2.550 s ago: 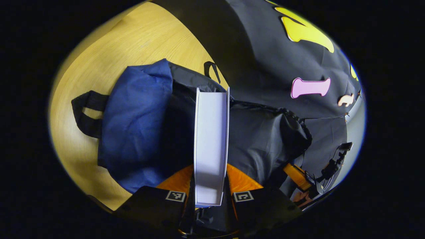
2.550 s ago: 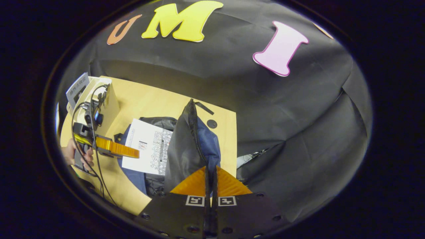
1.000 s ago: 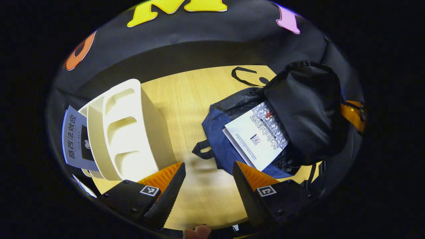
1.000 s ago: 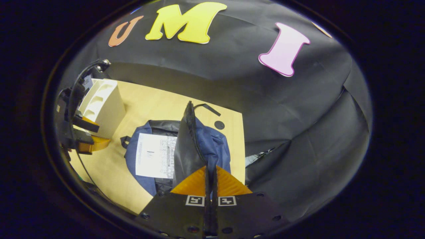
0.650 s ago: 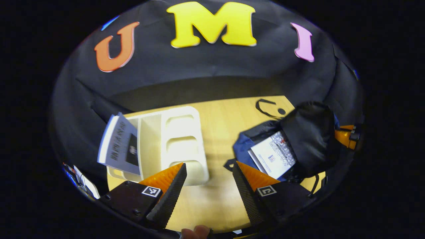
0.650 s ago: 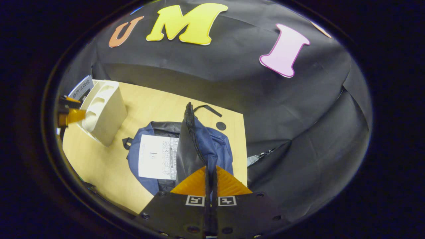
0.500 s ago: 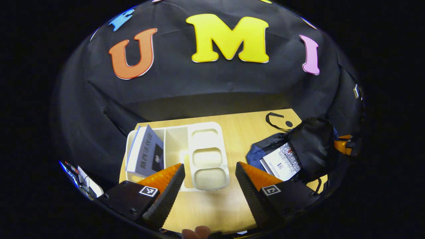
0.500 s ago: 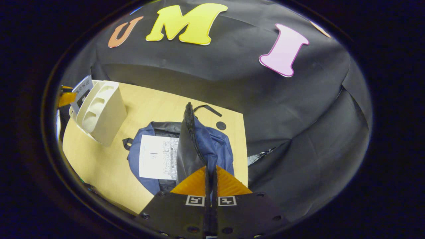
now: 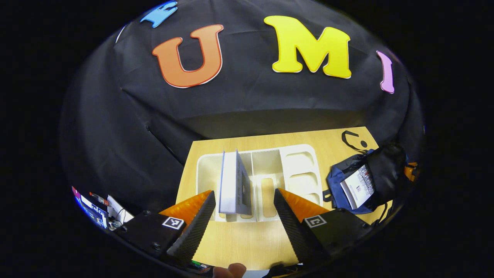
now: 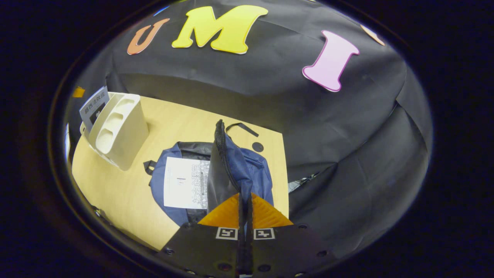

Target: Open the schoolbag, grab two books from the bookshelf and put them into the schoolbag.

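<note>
My left gripper (image 9: 244,196) is open and faces the cream bookshelf (image 9: 297,150) from the table's near side. A grey-covered book (image 9: 233,185) stands upright in a shelf slot, just beyond the gap between the fingers and apart from them. The blue schoolbag (image 9: 337,185) lies open to the right with a white book (image 9: 359,186) inside. My right gripper (image 10: 244,196) is shut on the bag's black-lined flap (image 10: 220,170) and holds it up. Below the flap lie the white book (image 10: 185,188) and the blue schoolbag (image 10: 254,170). The bookshelf (image 10: 115,129) with its book (image 10: 92,106) stands far left.
The wooden table (image 9: 247,239) ends close behind the bookshelf at the black cloth wall. A black strap loop (image 9: 349,139) lies on the table beyond the bag. Cables and small coloured items (image 9: 96,206) sit off the table at lower left. A person's fingertip (image 9: 231,268) shows below my left gripper.
My left gripper let go of the white book in the schoolbag, opened, and swung left to face the bookshelf. My right gripper kept the flap raised.
</note>
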Available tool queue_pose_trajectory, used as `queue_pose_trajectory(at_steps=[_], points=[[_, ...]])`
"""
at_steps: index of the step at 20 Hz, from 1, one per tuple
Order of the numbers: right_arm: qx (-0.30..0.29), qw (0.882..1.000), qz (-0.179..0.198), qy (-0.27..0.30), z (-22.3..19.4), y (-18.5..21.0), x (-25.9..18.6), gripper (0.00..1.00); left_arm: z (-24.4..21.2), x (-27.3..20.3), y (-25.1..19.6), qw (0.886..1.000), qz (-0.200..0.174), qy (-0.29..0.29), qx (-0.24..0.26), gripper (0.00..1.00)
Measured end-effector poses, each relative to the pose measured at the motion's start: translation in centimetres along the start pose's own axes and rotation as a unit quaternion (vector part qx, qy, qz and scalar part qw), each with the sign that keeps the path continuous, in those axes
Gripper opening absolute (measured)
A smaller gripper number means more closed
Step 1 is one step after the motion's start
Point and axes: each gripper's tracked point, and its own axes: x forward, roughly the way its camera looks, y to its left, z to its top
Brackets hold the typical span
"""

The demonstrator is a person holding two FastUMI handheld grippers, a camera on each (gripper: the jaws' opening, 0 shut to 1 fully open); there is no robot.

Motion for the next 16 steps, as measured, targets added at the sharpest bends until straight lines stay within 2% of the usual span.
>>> queue_pose_trajectory(at_steps=[2, 3, 5, 6, 8, 10, 16], points=[[0.004, 1.0, -0.001, 0.001, -0.4, -0.1, 0.1, 0.04, -0.3, 0.9, 0.9, 0.999, -0.017, 0.033, -0.011, 0.97], [0.006, 1.0, -0.001, 0.002, -0.6, -0.1, 0.1, 0.0, -0.2, 1.5, 1.3, 0.999, -0.024, 0.045, -0.015, 0.97], [0.01, 1.0, -0.001, 0.003, -0.8, -0.1, 0.1, 0.04, -0.3, 2.6, 2.3, 0.997, -0.026, 0.066, -0.018, 0.97], [0.012, 1.0, -0.002, 0.003, -0.9, -0.2, 0.1, 0.0, -0.3, 3.2, 2.6, 0.997, -0.029, 0.075, -0.018, 0.97], [0.014, 1.0, -0.002, 0.004, -1.0, -0.6, 0.0, 0.04, -0.4, 4.0, 2.8, 0.994, -0.037, 0.097, -0.02, 0.97], [0.016, 1.0, -0.003, 0.006, -1.1, -0.8, 0.2, 0.0, -0.4, 5.2, 2.8, 0.992, -0.045, 0.119, -0.023, 0.97], [0.016, 1.0, -0.002, 0.009, -1.1, -0.6, 0.2, 0.04, -2.0, 7.7, 2.4, 0.979, -0.072, 0.19, -0.035, 0.97]])
